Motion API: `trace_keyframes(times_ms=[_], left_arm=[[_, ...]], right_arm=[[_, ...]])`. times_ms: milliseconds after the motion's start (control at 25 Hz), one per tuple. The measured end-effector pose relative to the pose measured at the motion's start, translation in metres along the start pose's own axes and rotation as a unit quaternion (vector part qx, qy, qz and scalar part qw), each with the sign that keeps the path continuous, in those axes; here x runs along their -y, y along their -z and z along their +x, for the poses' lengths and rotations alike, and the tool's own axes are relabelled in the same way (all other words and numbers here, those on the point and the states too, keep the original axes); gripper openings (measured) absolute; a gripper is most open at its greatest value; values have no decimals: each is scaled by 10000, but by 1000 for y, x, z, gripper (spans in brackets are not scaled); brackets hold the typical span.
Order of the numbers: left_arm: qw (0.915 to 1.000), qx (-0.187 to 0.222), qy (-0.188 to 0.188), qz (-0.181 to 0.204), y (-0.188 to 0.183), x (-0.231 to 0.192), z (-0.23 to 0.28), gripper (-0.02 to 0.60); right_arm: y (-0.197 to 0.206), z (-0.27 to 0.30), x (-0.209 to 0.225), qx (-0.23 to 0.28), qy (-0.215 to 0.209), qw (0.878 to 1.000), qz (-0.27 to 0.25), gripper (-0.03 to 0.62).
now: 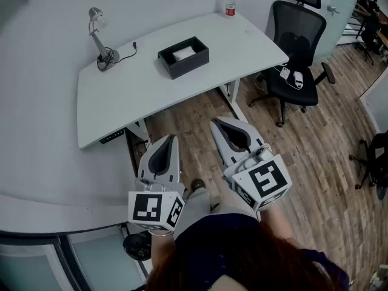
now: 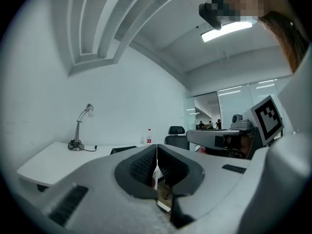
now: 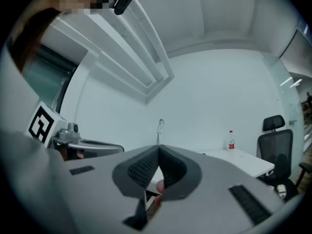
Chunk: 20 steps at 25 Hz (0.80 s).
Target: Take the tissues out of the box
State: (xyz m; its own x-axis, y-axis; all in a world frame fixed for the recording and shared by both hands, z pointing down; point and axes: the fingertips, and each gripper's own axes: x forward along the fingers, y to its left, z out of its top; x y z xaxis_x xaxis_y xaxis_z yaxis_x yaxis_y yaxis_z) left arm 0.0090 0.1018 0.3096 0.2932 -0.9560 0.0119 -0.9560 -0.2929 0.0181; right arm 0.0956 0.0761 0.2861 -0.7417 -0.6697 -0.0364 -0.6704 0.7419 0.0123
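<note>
Two grippers side by side over wood floor (image 1: 315, 138), short of near edge of bench (image 1: 121, 96), touching neither bench nor each other. Left gripper (image 1: 170, 137): jaws pressed together, nothing between them. Right gripper (image 1: 217, 123): jaws likewise pressed together, empty. Open floor between jaw tips and near bench edge. Black box (image 1: 185, 66) near middle of bench, well apart from both grippers, top open, white tissues (image 1: 183, 53) inside. Bare bench surface on all sides of box, out to near edge. Desk lamp (image 1: 97, 36) with cable left of box, toward far edge; bottle (image 1: 230, 3) at far right corner. Office chair (image 1: 295, 41) beside right end of bench, well apart from both grippers
</note>
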Motion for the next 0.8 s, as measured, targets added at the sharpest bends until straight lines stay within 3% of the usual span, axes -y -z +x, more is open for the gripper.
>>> trace_keyframes(times_ms=[800], left_arm=[[9998, 63, 175, 26, -9, -47, 67, 25]], right_arm=[[2, 64, 36, -142, 99, 9998, 23, 17]])
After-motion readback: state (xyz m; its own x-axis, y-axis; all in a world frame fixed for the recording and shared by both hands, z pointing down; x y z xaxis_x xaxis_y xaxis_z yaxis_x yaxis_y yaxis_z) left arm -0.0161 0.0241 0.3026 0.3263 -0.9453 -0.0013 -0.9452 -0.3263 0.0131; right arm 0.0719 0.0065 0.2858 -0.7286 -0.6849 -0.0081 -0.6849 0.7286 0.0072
